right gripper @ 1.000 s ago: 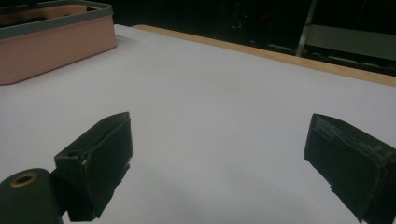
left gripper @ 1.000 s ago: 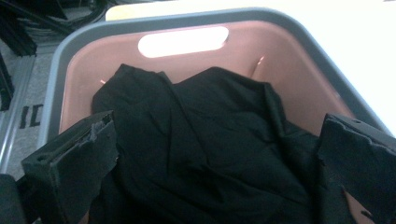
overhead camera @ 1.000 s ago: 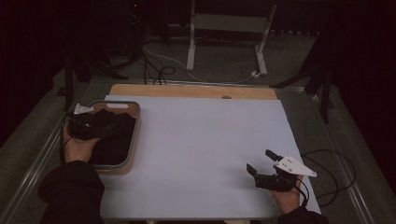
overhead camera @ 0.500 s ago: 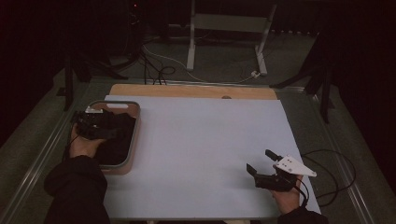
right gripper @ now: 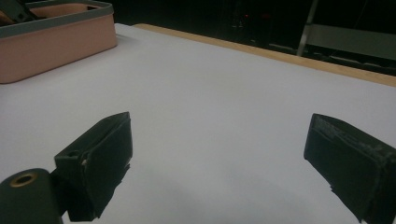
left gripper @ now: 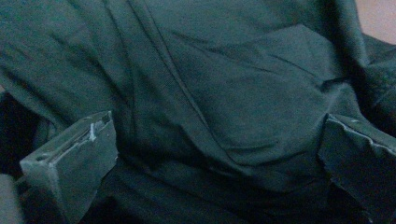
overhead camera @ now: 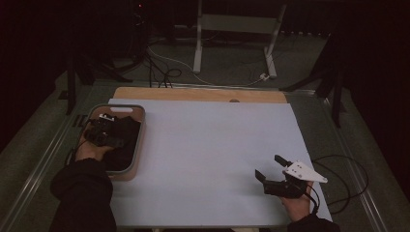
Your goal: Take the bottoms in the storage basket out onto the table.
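Note:
A pink bin (overhead camera: 139, 140) with a grey rim stands at the table's left edge and holds dark cloth (overhead camera: 126, 133). My left gripper (overhead camera: 112, 131) hangs low inside the bin, open. In the left gripper view the dark green cloth (left gripper: 210, 93) lies in folds just under my left gripper (left gripper: 219, 144), whose jaws stand wide apart on either side of it, not closed on it. My right gripper (overhead camera: 270, 168) rests open near the table's front right, with nothing between its jaws. In the right gripper view my right gripper (right gripper: 219, 154) looks over bare white sheet toward the bin (right gripper: 56, 42).
A white sheet (overhead camera: 212, 154) covers most of the wooden table (overhead camera: 193, 94). A cable (overhead camera: 338, 169) trails off the right edge. Beyond the table stand a metal frame (overhead camera: 232, 24) and floor cables (overhead camera: 164, 72) in the dark.
My left gripper has moved rightward and down into the bin over the cloth. The right gripper has stayed put.

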Demonstrator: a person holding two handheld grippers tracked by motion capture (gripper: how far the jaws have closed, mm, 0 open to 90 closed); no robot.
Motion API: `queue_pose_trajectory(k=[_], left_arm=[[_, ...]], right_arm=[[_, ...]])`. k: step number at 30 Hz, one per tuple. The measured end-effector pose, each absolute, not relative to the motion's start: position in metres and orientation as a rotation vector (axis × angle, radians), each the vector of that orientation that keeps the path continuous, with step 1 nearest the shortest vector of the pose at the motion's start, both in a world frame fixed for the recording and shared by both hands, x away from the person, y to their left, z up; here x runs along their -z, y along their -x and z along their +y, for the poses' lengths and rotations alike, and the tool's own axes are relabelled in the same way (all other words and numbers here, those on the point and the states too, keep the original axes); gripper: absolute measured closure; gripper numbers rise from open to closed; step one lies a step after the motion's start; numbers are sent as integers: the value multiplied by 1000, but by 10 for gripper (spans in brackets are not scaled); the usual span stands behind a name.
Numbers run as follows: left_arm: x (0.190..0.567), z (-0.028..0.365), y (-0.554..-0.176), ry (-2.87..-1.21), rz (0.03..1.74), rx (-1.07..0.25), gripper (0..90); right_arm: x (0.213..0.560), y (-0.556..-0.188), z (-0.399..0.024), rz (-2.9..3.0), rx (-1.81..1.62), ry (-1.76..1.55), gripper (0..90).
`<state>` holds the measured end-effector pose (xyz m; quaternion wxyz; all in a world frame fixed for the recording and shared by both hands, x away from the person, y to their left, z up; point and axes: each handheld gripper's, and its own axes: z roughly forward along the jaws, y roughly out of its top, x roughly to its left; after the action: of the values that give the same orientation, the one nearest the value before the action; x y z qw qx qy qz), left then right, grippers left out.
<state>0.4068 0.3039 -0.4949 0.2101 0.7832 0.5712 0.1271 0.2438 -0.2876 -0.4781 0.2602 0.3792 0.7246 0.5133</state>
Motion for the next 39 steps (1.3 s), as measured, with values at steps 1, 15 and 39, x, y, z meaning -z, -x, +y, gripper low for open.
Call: queue_pose_trajectory(k=[1, 15, 39], left_arm=[[496, 303, -407, -2187, 1587, -360, 0], [499, 293, -409, -2280, 1600, -398, 0], [483, 294, -407, -2226, 1661, -322, 752]], right_arm=[[478, -244, -288, 1964, -1391, -1026, 78], [478, -244, -287, 1966, -1386, -1025, 78], [478, -243, -289, 1971, -1372, -1029, 79]])
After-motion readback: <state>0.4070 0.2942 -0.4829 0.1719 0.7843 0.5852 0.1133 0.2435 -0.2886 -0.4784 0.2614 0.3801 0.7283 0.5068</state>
